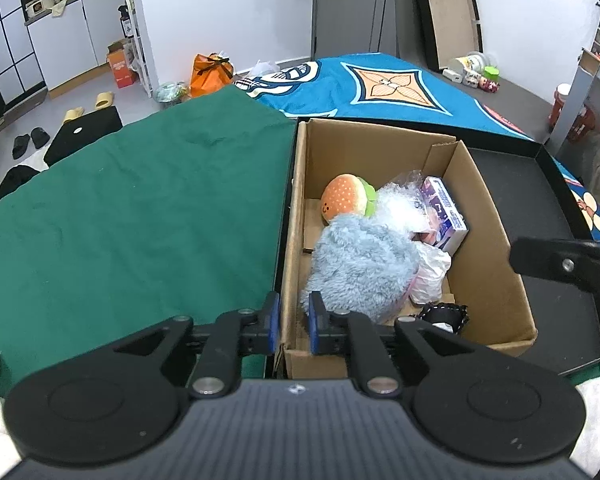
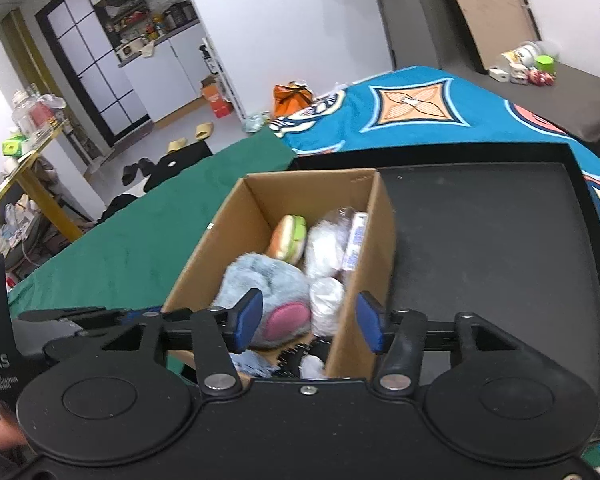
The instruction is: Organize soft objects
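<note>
An open cardboard box [image 1: 488, 216] [image 2: 204, 256] stands on a black tray [image 1: 556, 208] [image 2: 480, 240]. In it lie a fluffy blue plush [image 1: 364, 268] [image 2: 260, 276] with a pink patch, a burger plush [image 1: 344, 200] [image 2: 286, 240], clear bubble wrap [image 1: 400, 208], a small purple-white carton [image 1: 444, 208] and a white bag [image 1: 432, 276]. My left gripper [image 1: 294, 322] straddles the box's left wall near the front corner, jaws narrow and slightly off the cardboard. My right gripper [image 2: 310, 320] stands open over the box's right wall, left pad beside the blue plush, holding nothing.
A green cloth [image 1: 132, 208] [image 2: 140, 248] covers the surface left of the box. A blue patterned blanket [image 1: 380, 84] [image 2: 420, 108] lies behind. A black frilly item [image 1: 444, 314] sits in the box's near corner. Slippers and bags litter the floor far left.
</note>
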The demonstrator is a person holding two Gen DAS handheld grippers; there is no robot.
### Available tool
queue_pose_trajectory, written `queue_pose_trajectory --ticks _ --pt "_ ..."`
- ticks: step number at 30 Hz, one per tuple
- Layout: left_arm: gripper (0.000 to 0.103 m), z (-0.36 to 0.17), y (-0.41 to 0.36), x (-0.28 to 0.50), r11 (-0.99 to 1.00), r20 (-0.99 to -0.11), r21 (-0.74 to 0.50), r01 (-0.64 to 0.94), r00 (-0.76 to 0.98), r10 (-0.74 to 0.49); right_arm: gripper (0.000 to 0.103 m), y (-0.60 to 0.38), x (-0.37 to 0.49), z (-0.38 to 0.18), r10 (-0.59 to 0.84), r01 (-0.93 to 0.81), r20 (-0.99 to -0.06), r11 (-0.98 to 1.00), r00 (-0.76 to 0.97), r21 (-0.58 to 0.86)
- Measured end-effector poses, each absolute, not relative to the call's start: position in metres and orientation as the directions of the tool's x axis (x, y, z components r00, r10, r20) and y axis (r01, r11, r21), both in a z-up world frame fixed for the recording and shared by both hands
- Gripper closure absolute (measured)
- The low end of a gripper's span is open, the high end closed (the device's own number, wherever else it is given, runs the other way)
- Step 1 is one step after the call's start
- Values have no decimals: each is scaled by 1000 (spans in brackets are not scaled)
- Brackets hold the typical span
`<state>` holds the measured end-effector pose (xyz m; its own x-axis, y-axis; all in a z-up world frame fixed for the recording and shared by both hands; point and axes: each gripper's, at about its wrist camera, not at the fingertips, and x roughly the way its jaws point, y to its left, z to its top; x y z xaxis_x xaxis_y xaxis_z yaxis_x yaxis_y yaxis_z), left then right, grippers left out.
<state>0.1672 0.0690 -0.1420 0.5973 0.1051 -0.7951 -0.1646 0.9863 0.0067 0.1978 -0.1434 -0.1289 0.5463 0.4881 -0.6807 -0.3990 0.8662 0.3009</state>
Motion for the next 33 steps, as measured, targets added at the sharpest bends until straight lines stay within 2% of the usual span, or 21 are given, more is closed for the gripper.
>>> queue_pose_trajectory --ticks 3,6,8,11,18,20,26,33 --pt "86 -138 67 168 984 -800 5 -179 589 111 40 -155 196 -126 476 -385 -684 874 553 298" --pt "73 -131 63 168 984 -799 11 -180 589 117 29 -168 196 -121 462 -369 -681 883 568 291" --pt "63 -127 57 167 985 -799 26 -173 588 124 26 -179 197 -119 456 -354 -679 887 575 295" --pt "55 -121 47 166 987 -801 42 -156 586 127 20 -195 196 -117 448 -326 -678 893 583 310" --pt "46 -103 24 165 991 -808 74 -114 575 127 6 -227 196 -110 431 -282 -674 902 600 327" --pt "40 -97 18 165 992 -810 73 -102 575 119 4 -236 195 -108 427 -269 -673 904 605 332" --pt "29 -83 4 162 994 -811 75 -76 575 106 0 -261 192 -102 419 -239 -668 906 615 348" --pt "24 -66 -2 155 995 -815 57 -85 572 95 0 -277 189 -94 420 -244 -677 907 604 344"
